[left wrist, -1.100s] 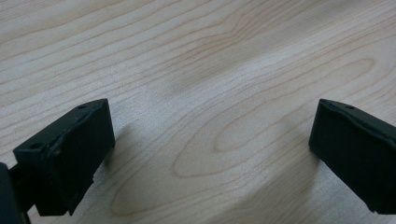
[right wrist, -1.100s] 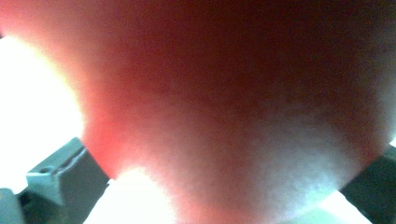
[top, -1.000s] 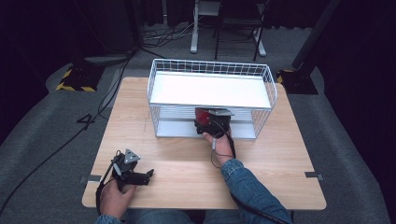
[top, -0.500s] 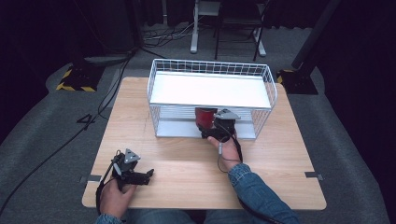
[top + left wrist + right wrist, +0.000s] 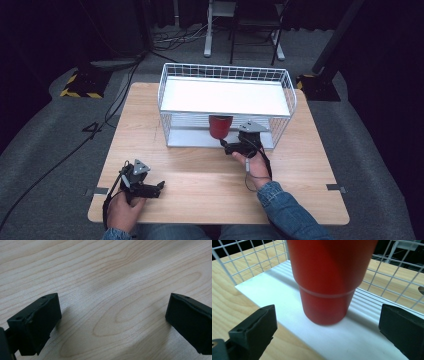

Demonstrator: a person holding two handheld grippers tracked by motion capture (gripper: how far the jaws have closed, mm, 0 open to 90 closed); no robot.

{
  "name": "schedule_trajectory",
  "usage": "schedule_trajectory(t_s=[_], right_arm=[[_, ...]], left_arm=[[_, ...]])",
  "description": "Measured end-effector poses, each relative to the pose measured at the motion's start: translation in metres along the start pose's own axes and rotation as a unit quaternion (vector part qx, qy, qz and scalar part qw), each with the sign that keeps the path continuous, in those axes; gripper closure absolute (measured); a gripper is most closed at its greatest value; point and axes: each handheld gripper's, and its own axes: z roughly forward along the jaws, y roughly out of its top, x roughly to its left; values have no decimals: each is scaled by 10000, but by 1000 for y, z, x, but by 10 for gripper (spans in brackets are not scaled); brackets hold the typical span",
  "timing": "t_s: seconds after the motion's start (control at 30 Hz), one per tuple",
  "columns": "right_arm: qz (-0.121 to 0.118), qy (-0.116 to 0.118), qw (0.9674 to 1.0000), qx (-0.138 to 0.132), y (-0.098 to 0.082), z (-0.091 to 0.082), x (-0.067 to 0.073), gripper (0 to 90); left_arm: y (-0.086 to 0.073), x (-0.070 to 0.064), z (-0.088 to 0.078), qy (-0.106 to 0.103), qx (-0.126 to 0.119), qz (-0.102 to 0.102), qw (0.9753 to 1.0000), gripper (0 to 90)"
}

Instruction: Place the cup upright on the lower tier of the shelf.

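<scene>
Left gripper (image 5: 156,186) sits near 7 o'clock on the tabletop (image 5: 200,175), jaws wide apart over bare wood, nothing between them, so no risk from that side unless its cable drags. Right gripper (image 5: 226,145) is just past centre, at the open front of the rack (image 5: 165,95), pointing toward 11 o'clock at the cup (image 5: 220,127). The jaws have just been closing a little but are still spread wide; in the right gripper view (image 5: 325,322) the cup (image 5: 329,285) stands ahead of them and just beyond their tips, pads clear of it on both sides. The cup is upright on the white lower shelf (image 5: 294,315), close to its front edge, under the upper shelf (image 5: 225,95). Main risks, as I read it: the cup is narrow at the base and wider above, so a nudge from either jaw tip low down could tip it or skate it along the smooth shelf toward 12 o'clock. If the jaws close this low on the taper, the cup may squirt upward and out of the grip. Clearance above looks tight, so any lift with the cup could knock its rim on the upper shelf. The cable or hand could also snag the wire front at 3 o'clock. Cup near the shelf lip means a sideways bump could drop it onto the tabletop.
</scene>
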Motion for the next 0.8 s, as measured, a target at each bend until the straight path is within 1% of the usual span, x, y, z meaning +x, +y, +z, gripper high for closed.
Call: schedule_trajectory(t_s=[0.27,0.33,0.6,0.8], right_arm=[[4,88,10000,-35,-1,-26,-5,29],[-45,101,9999,-51,-1,-32,-7,35],[-51,192,9998,-53,-3,-58,-12,50],[-56,189,9998,42,-8,-75,-19,60]], left_arm=[[0,0,0,-1,0,2,10000,4],[0,0,0,0,1,2,10000,5],[0,0,0,-1,1,5,10000,5],[0,0,0,-1,1,1,10000,5]])
